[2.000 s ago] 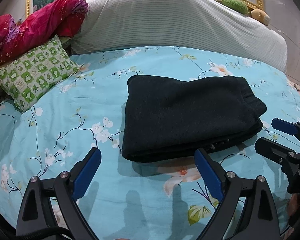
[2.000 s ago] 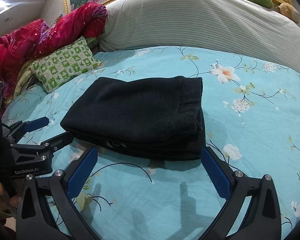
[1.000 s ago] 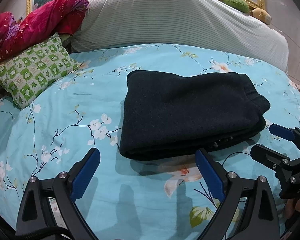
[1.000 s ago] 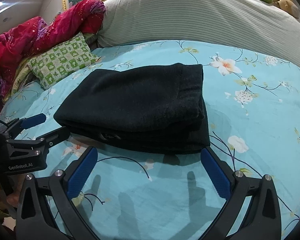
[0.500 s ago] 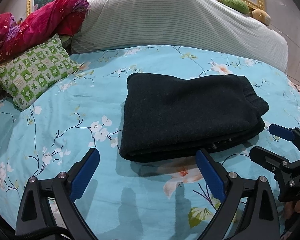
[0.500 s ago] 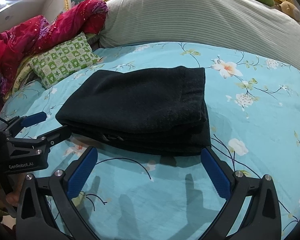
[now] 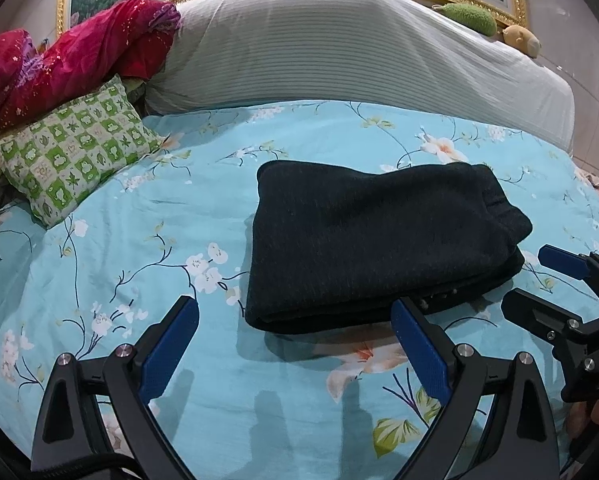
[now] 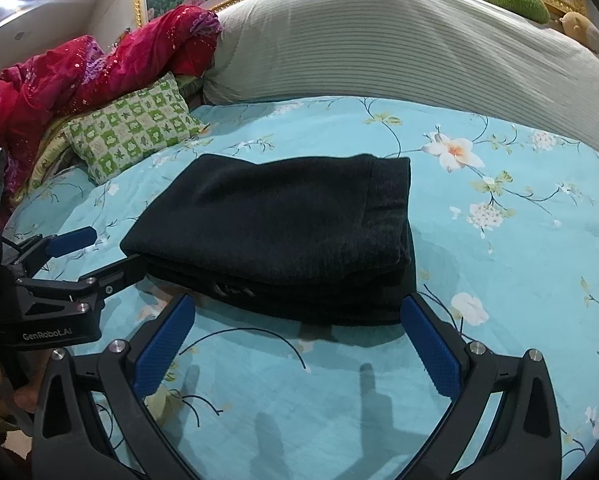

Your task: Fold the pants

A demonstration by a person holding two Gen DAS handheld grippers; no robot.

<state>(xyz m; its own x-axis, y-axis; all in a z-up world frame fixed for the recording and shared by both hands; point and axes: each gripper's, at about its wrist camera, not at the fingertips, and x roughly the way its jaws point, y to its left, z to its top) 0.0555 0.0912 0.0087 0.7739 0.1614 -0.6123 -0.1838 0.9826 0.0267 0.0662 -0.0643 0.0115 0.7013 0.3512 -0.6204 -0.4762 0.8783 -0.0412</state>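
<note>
Nothing has shifted: one folded pants (image 7: 375, 248) bundle, two spread grippers.

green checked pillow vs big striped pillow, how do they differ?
The green checked pillow is small, patterned in green and white squares, and lies at the left of the bed beside the red blanket. The striped pillow is much larger, pale with fine horizontal stripes, and spans the head of the bed. Both sit beyond the folded black pants, touching neither them nor a gripper.
</note>
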